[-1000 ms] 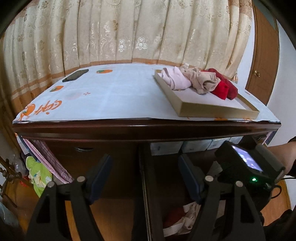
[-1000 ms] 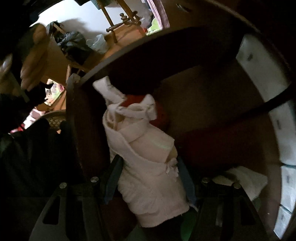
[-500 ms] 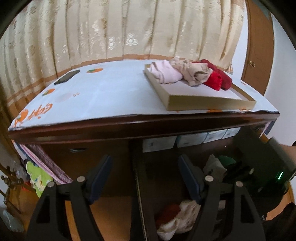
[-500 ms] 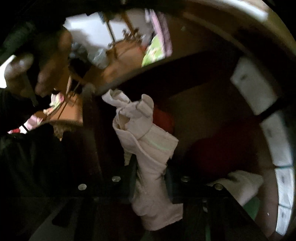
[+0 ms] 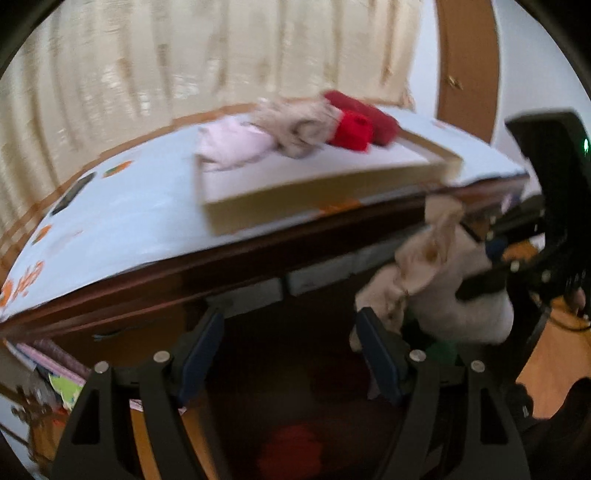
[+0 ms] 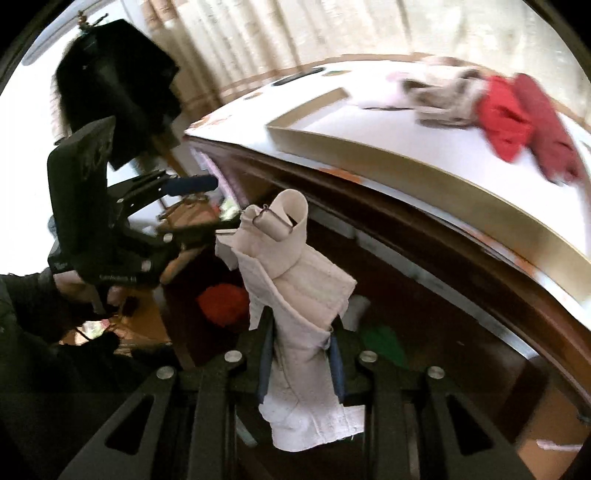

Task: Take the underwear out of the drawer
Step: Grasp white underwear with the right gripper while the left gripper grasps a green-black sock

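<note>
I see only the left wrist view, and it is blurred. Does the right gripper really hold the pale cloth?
Observer: Yes. The right gripper has just been closing its jaws; both pads press the white garment.
Operator: Is anything attached to it?
Observer: A small dark wire clip sits at its folded top.
Operator: What is behind my left gripper?
Observer: A dark garment hanging from a wooden rack.

Pale cream underwear (image 6: pixel 306 291), folded and bunched, stands upright above the open dark wooden drawer (image 6: pixel 436 325), clear of it; a red piece (image 6: pixel 221 304) and a green one (image 6: pixel 384 341) lie inside.
</note>
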`<action>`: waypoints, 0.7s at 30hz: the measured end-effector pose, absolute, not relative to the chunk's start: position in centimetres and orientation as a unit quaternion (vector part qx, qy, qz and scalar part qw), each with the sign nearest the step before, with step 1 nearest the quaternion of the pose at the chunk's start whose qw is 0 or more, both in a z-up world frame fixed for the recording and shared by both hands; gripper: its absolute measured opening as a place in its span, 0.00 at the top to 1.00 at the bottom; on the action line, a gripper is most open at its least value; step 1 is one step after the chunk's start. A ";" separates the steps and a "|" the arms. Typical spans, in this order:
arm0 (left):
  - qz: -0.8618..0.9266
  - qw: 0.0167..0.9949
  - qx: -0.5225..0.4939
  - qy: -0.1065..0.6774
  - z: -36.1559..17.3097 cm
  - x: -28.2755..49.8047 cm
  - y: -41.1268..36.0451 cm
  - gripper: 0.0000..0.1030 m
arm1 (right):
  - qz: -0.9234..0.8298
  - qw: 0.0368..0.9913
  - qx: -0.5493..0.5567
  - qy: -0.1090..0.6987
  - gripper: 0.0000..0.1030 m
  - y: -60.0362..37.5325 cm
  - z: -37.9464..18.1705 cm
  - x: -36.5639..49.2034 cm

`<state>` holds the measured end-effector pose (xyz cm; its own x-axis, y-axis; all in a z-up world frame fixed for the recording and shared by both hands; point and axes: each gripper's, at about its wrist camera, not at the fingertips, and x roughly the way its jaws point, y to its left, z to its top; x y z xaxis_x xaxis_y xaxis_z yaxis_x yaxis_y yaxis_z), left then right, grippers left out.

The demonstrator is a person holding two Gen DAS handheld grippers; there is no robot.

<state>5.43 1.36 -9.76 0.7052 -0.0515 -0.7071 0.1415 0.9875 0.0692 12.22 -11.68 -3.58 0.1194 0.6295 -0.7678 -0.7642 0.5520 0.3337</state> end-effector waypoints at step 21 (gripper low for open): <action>-0.216 0.780 0.108 0.577 -16.4 11.1 -12.5 0.27 | 0.377 0.792 -0.008 0.481 0.73 -21.4 -8.1 12.2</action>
